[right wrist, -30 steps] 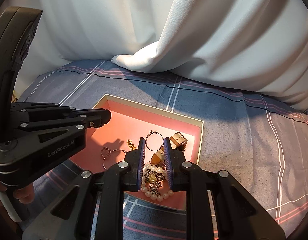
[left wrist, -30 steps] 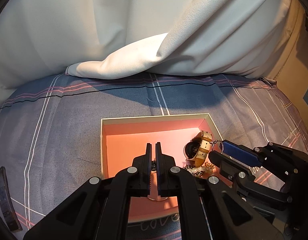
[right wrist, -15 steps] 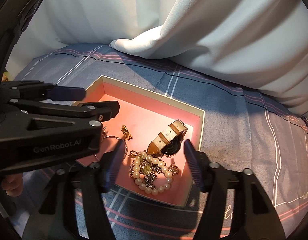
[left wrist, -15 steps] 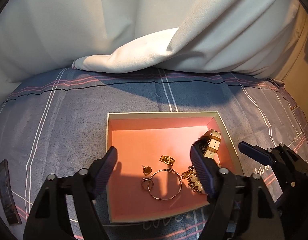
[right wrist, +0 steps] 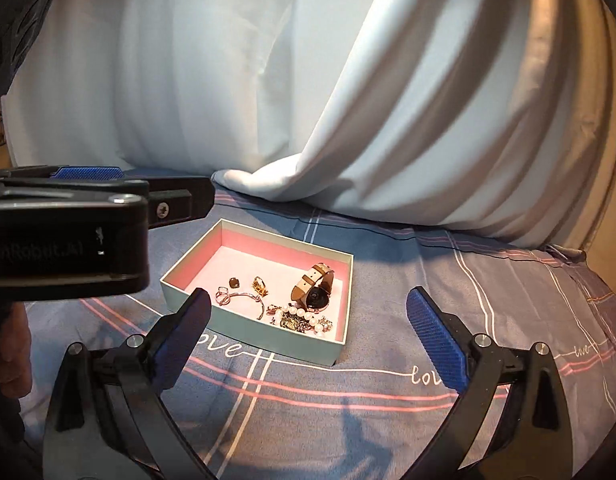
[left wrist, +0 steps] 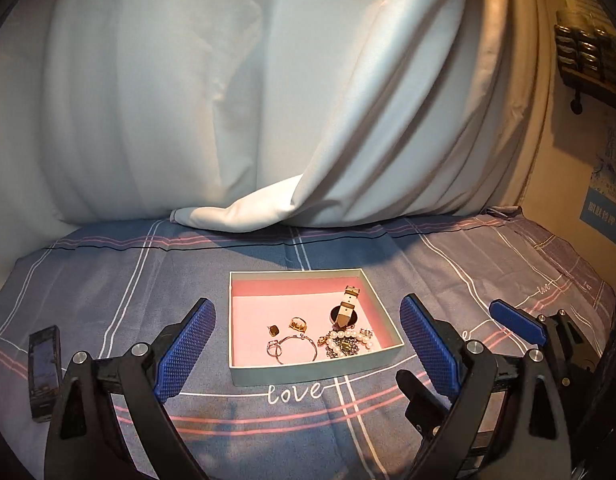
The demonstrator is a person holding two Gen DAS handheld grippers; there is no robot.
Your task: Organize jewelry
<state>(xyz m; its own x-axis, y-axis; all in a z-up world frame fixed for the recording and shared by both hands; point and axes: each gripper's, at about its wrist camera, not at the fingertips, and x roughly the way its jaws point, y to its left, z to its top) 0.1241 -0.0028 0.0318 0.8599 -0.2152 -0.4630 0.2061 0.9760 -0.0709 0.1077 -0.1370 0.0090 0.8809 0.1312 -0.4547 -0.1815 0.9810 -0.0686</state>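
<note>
A shallow box (left wrist: 308, 372) with a pink inside lies on the bedsheet; it also shows in the right wrist view (right wrist: 251, 336). In it lie a watch (left wrist: 345, 312) with a tan strap, a pearl bracelet (left wrist: 348, 342), a thin bangle (left wrist: 297, 348), a ring (left wrist: 273, 349) and small earrings (left wrist: 298, 323). The watch (right wrist: 314, 290) and pearls (right wrist: 303, 318) show in the right wrist view too. My left gripper (left wrist: 308, 344) is open and empty, pulled back above the box. My right gripper (right wrist: 308, 332) is open and empty, also back from the box.
A dark remote-like object (left wrist: 43, 368) lies on the sheet at the left. White bedding (left wrist: 267, 120) is piled behind the box. The other gripper (right wrist: 67, 224) fills the left of the right wrist view. A wall shelf (left wrist: 588, 60) is at the far right.
Both grippers opened from shut, let go of jewelry over the box, and drew back and up away from it. The bangle and ring now lie in the box.
</note>
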